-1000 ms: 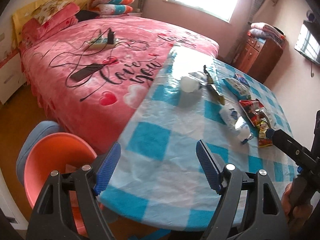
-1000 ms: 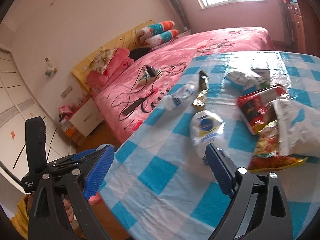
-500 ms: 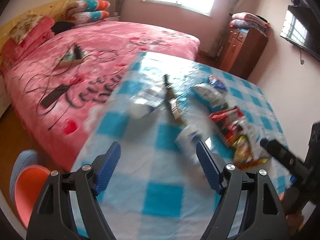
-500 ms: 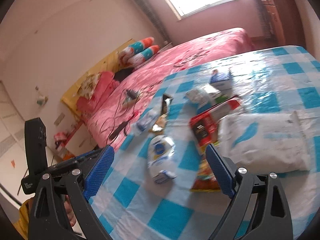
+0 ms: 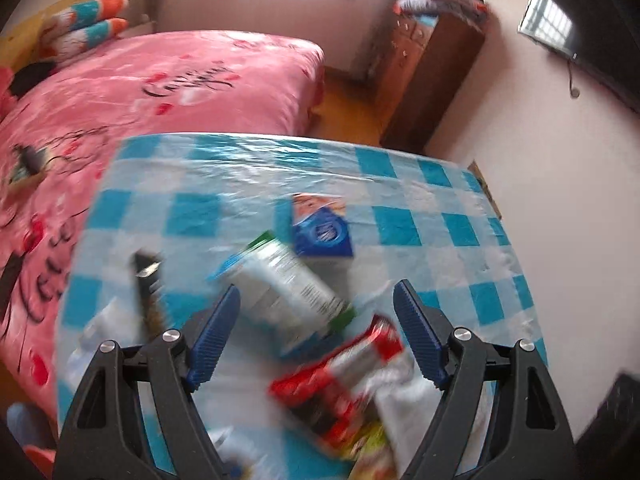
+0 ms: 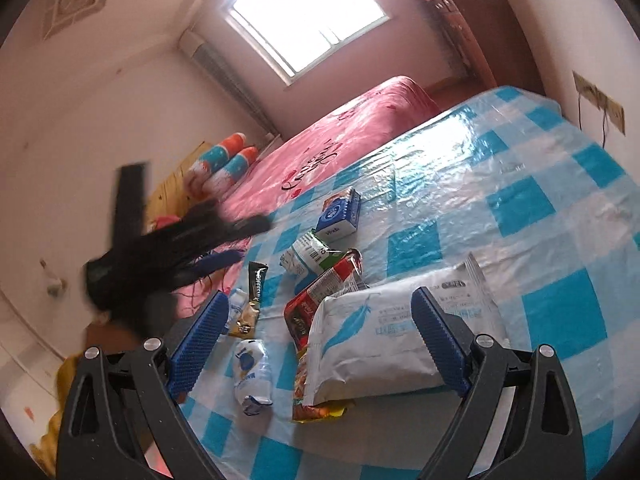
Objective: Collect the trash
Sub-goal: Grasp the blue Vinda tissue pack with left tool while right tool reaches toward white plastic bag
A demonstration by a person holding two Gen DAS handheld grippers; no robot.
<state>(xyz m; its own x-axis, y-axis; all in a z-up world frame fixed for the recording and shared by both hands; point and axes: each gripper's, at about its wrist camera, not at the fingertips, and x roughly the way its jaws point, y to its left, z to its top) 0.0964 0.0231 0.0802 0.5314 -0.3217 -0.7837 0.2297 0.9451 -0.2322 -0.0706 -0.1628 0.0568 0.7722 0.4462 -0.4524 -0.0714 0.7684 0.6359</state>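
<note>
Hovering both grippers wide and empty over the counter's (image 6: 500,208) near-edge litter, I judge this the approach, so next I drop the right gripper (image 6: 316,344) onto the white pouch (image 6: 384,344) while the left gripper (image 5: 316,332) lines up on the green-ended wrapper (image 5: 288,280).

You had the bed (image 5: 168,92) as your landmark, its pink cover lettered in black. Behind its far end a window (image 6: 308,20) let in bright daylight. Striped pillows (image 6: 224,160) lay at its head against a yellow headboard (image 6: 172,184). A wooden cabinet (image 5: 428,76) stood off its foot corner by the pale pink wall (image 5: 540,168), across an orange-brown floor (image 5: 348,108). The checked table (image 6: 540,216) stood alongside it.
</note>
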